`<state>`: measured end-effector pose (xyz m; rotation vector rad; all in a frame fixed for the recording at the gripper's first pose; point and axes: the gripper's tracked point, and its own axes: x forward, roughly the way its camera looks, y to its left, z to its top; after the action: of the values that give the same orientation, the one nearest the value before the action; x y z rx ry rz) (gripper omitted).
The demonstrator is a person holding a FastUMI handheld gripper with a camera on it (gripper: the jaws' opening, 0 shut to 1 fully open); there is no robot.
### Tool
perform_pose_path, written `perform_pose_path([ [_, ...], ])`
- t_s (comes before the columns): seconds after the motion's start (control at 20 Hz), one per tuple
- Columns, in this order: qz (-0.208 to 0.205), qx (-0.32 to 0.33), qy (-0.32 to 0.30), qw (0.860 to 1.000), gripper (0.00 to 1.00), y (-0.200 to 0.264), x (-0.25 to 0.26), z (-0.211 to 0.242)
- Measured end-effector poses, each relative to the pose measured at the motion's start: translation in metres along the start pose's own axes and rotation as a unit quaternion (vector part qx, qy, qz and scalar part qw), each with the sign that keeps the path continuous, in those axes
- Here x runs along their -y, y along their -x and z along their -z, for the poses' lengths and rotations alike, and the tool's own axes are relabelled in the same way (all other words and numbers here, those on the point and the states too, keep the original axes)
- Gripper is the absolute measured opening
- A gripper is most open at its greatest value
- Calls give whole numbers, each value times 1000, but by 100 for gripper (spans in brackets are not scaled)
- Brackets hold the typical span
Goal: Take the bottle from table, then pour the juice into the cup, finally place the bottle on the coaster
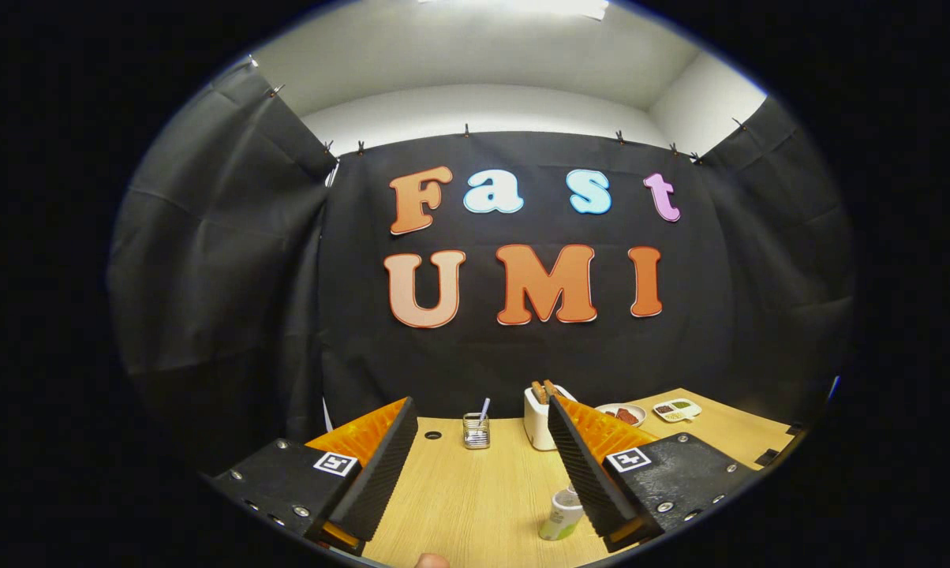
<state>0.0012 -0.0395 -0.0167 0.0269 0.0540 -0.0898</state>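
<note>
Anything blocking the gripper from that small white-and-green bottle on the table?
Nothing visible. The small white-and-green bottle stands on the wooden table, low between the open fingers of the gripper, close against the right finger's inner face. The glass jar stands well beyond it.
</note>
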Motion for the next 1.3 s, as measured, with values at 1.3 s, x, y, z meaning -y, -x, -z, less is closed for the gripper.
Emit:
perform_pose_path([
  [1.3,92,-129,-25,987,99,-27,99,167],
])
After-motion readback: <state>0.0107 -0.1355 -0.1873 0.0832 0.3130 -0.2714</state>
